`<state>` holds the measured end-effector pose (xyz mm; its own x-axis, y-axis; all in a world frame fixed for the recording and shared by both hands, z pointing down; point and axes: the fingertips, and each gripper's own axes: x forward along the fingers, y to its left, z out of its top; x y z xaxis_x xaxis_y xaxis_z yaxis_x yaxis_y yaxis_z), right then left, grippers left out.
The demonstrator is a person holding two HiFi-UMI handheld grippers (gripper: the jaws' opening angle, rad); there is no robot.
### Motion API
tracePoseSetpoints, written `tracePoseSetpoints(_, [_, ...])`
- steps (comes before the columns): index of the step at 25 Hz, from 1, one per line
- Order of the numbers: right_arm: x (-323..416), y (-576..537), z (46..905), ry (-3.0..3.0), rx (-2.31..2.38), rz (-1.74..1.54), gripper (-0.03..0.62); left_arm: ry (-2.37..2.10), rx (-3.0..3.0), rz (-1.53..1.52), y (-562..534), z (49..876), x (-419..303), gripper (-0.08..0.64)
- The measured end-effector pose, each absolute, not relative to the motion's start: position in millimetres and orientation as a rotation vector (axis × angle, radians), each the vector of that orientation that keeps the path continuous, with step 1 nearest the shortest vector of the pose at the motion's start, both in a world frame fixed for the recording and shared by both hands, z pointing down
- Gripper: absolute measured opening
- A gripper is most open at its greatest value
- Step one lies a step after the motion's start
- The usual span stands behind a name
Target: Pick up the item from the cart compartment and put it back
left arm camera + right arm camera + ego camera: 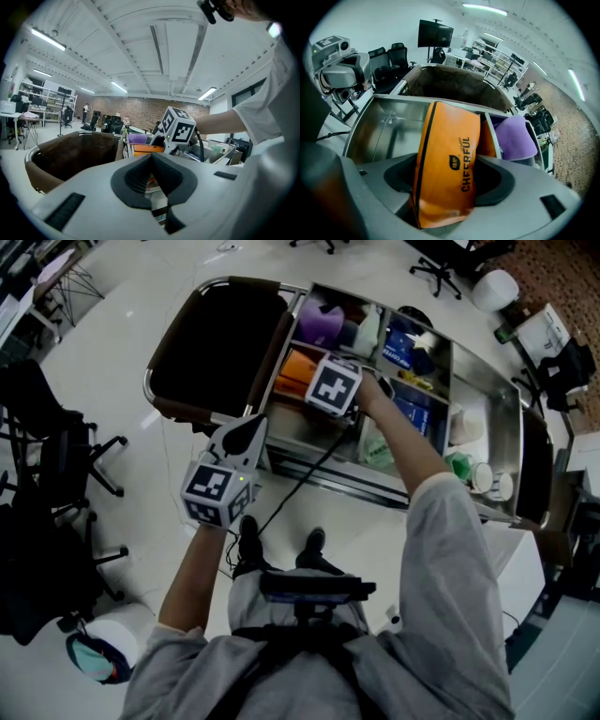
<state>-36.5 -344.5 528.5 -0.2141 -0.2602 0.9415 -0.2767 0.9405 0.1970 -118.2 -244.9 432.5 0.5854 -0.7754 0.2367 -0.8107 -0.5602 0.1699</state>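
The orange pouch (449, 154) stands upright in our right gripper (448, 187), whose jaws grip its two faces. It is over the steel cart compartment (389, 131), beside a purple item (514, 136). Our left gripper (152, 164) hovers outside the cart, jaws together, empty.

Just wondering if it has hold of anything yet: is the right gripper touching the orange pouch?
Touching. The right gripper view shows the orange pouch standing between the jaws of the right gripper, with both pads pressed against its sides.
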Motion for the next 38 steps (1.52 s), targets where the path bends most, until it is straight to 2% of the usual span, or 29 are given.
tracePoseSetpoints(9, [-34, -332, 500, -1.881, 0.469, 0.008, 0.342, -1.329, 2.576, 0.202, -232, 422, -118, 0.002])
tracePoseSetpoints(17, [-26, -323, 442, -2.046, 0.626, 0.009, 0.342, -1.322, 2.590, 0.198, -222, 414, -114, 0.002])
tracePoseSetpoints(28, [29, -293, 359, -2.358, 1.042, -0.011, 0.344, -1.335, 2.627, 0.206, -215, 400, -111, 0.002])
tracePoseSetpoints(38, [75, -227, 328, -2.600, 1.299, 0.059, 0.347, -1.333, 2.655, 0.175, -216, 391, -109, 0.002])
